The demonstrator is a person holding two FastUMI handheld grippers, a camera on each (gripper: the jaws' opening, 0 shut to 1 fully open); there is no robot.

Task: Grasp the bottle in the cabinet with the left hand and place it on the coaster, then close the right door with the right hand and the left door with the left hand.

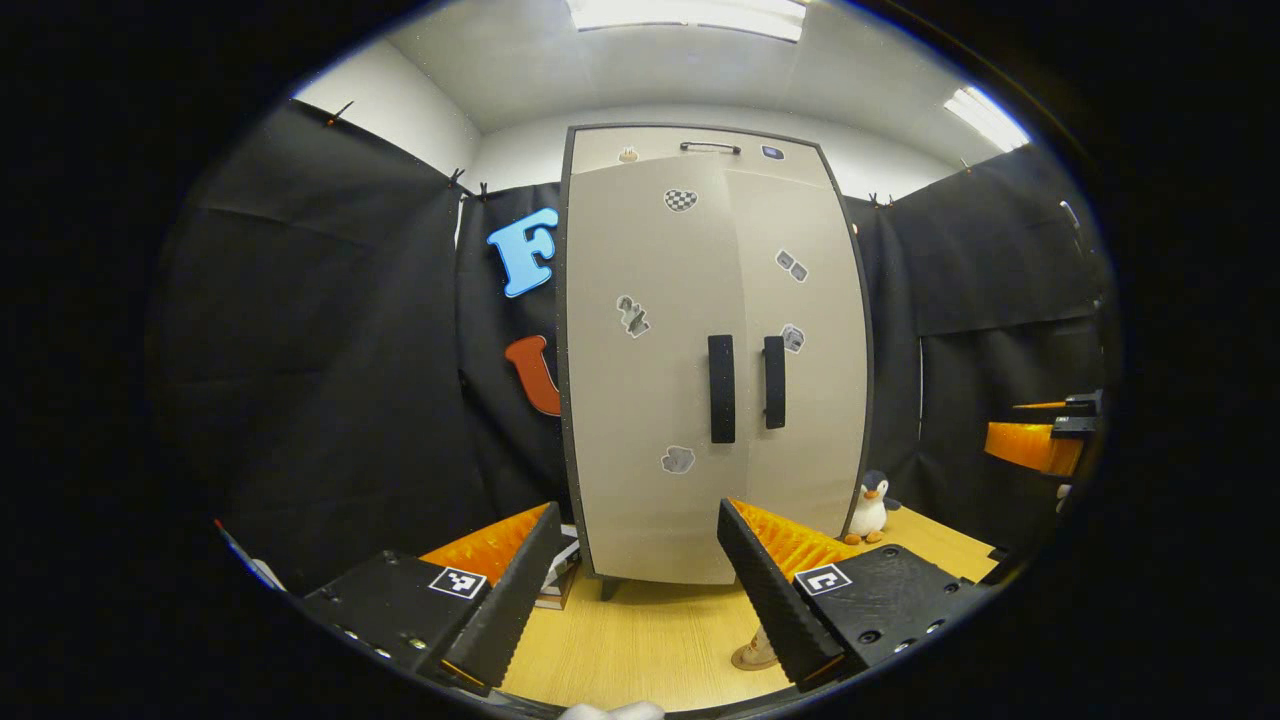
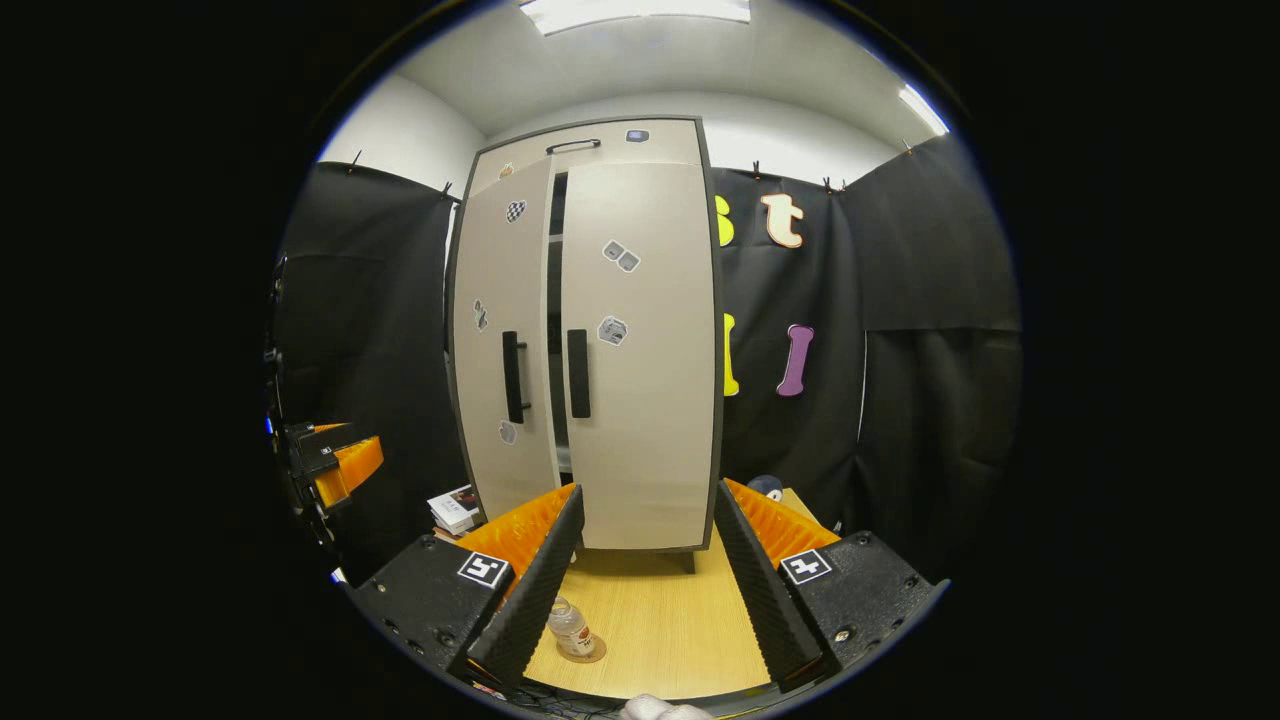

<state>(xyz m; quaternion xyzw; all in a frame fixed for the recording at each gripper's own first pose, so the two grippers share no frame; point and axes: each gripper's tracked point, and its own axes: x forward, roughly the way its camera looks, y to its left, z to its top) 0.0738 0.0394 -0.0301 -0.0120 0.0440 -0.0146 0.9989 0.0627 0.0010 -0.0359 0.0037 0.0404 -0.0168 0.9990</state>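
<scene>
The beige two-door cabinet (image 1: 650,380) stands on the wooden table. In the right gripper view its right door (image 2: 640,400) lies flush, while the left door (image 2: 500,340) stands slightly ajar with a dark gap beside it. A small clear bottle (image 2: 568,625) stands upright on a round coaster (image 2: 592,655) in front of the cabinet; in the left gripper view its base and the coaster (image 1: 748,658) peek out beside my finger. My left gripper (image 1: 638,510) is open and empty, facing the doors. My right gripper (image 2: 648,490) is open and empty too, also facing them.
A penguin plush (image 1: 868,508) sits right of the cabinet. A stack of books (image 2: 452,510) lies to its left. The other gripper shows at the view's edge in each view: the right one (image 1: 1040,440) and the left one (image 2: 335,465). Black cloth walls surround the table (image 2: 650,610).
</scene>
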